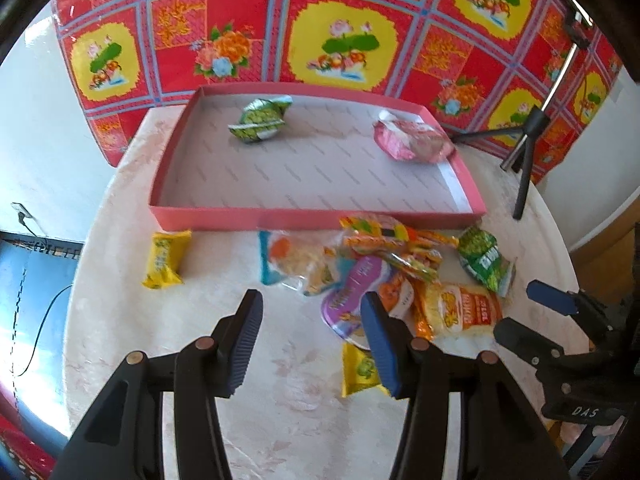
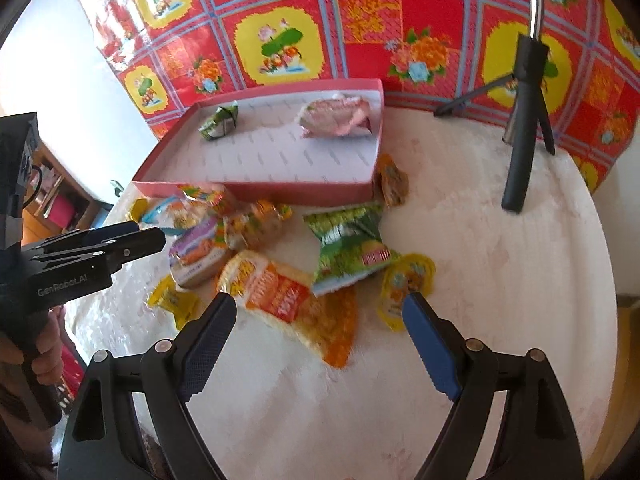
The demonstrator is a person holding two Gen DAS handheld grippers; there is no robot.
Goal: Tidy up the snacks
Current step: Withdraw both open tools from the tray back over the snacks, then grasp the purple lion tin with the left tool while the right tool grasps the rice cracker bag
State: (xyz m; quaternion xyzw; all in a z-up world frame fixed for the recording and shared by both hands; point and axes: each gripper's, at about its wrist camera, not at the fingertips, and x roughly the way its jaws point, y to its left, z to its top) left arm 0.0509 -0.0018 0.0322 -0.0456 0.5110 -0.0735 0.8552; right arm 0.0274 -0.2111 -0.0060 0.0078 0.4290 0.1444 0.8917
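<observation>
Left wrist: left gripper (image 1: 312,308) jaws apart, empty, above table (image 1: 120,320); snack pile (image 1: 380,264) just before pink tray (image 1: 320,213), which holds two packets. Right wrist: right gripper (image 2: 320,308) spread wide, empty, over orange packet (image 2: 288,296).
</observation>
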